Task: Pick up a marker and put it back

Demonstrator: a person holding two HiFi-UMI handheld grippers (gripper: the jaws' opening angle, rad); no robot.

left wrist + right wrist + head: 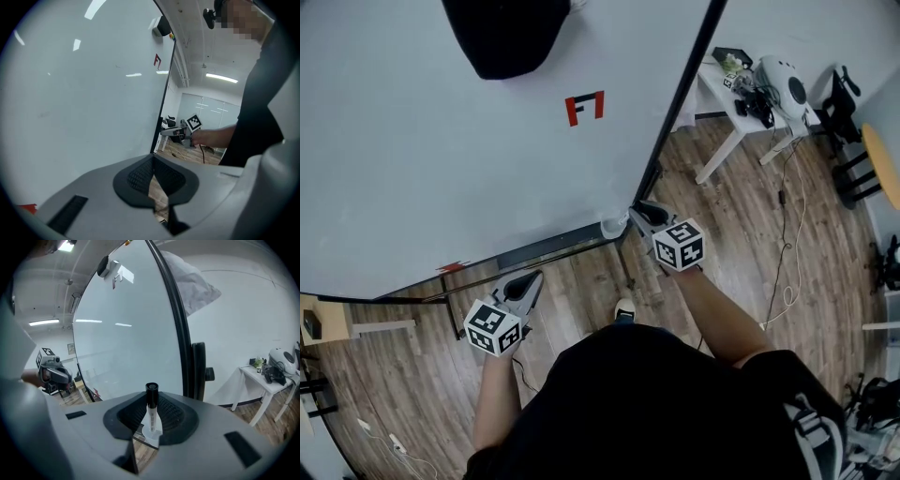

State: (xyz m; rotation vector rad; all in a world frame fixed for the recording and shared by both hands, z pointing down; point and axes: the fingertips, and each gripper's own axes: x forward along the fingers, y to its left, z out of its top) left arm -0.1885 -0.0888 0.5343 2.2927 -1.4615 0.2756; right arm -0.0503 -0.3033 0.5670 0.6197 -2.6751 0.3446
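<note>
A marker (151, 414) with a white body and a black cap stands upright between the jaws of my right gripper (149, 401), which is shut on it. In the head view this gripper (639, 212) is at the right edge of the whiteboard (441, 150), just above a small white cup (613, 227) at the end of the board's tray (534, 251). The marker itself is not visible there. My left gripper (527, 281) hangs lower, before the tray, with its pads (140, 176) together and nothing between them.
The board carries a red letter mark (584, 108) and a black object (506, 33) at its top. A white table (727, 103) with gear stands to the right on the wooden floor. Cables trail across the floor (787, 262).
</note>
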